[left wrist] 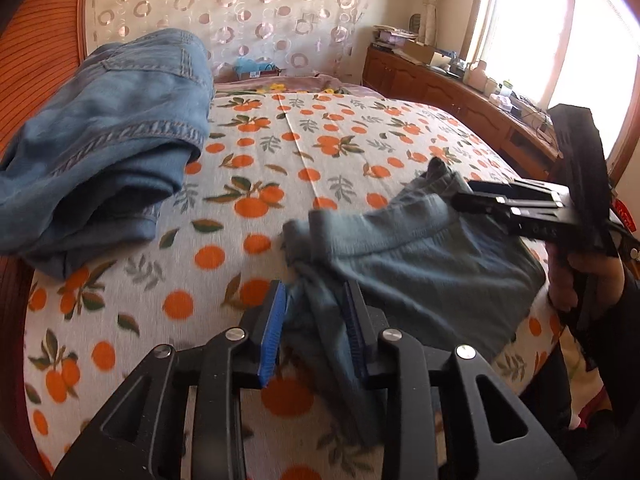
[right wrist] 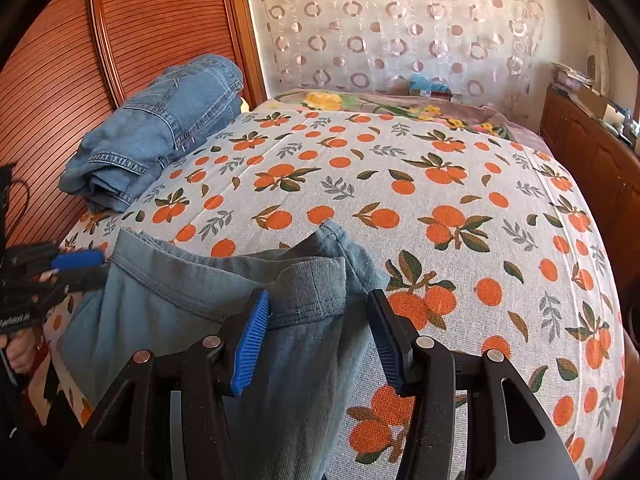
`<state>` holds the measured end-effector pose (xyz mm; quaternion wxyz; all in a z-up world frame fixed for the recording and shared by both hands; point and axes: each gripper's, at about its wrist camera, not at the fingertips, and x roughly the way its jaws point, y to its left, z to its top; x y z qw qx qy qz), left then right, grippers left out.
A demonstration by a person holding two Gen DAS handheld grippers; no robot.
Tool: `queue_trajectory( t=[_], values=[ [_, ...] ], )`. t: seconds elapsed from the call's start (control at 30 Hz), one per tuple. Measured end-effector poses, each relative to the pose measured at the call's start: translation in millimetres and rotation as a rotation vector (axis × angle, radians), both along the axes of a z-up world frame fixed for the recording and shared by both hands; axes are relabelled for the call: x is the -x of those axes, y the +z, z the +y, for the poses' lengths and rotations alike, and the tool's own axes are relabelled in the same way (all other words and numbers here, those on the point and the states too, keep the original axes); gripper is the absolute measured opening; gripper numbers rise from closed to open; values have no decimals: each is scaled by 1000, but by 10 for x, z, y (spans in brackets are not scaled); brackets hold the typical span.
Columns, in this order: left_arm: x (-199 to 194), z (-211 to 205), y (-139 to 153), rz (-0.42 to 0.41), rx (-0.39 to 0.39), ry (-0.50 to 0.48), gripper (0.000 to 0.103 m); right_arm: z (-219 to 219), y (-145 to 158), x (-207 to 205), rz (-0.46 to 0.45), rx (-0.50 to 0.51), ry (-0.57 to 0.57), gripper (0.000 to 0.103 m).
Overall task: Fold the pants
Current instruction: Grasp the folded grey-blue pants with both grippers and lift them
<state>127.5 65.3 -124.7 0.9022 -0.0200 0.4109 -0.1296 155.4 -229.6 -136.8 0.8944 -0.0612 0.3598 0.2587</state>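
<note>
Grey-blue pants lie bunched at the near edge of the bed, waistband up. They also show in the right wrist view. My left gripper has its blue pads close around a gathered corner of the pants. In the right wrist view the left gripper pinches the waistband's left end. My right gripper is open, its pads apart over the waistband's right part. From the left wrist view the right gripper reaches the waistband's far corner.
The bed has an orange-print cover. Folded blue jeans lie at its far left by a wooden headboard. A wooden cabinet with clutter stands along the window side.
</note>
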Motion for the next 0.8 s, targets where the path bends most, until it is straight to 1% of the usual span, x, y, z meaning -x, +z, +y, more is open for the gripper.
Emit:
queue_trajectory(
  t=[0.03, 0.1, 0.27, 0.43, 0.53, 0.57, 0.6, 0.73, 0.8],
  values=[
    [60, 8, -7, 0, 1, 0, 31, 23, 15, 11, 0, 11, 10, 31],
    [164, 13, -27, 7, 3, -2, 31, 40, 65, 44, -31, 26, 4, 26],
    [358, 13, -47, 18, 36, -5, 31, 28, 9, 3, -26, 38, -19, 24],
    [392, -33, -29, 23, 50, -4, 31, 65, 9, 9, -32, 47, -29, 24],
    [365, -29, 20, 7, 60, 5, 31, 69, 21, 27, -38, 64, -27, 25],
    [361, -19, 41, 2, 67, 12, 31, 57, 35, 42, -41, 67, -28, 29],
    [351, -10, 52, -1, 71, 16, 31, 44, 58, 69, -47, 70, -32, 31],
    [325, -28, 78, -6, 75, 9, 35, -65, 126, 211, -50, 53, -35, 33],
    [284, -53, 38, 10, 72, 3, 36, -125, 134, 290, -42, 38, -34, 37]
  ],
)
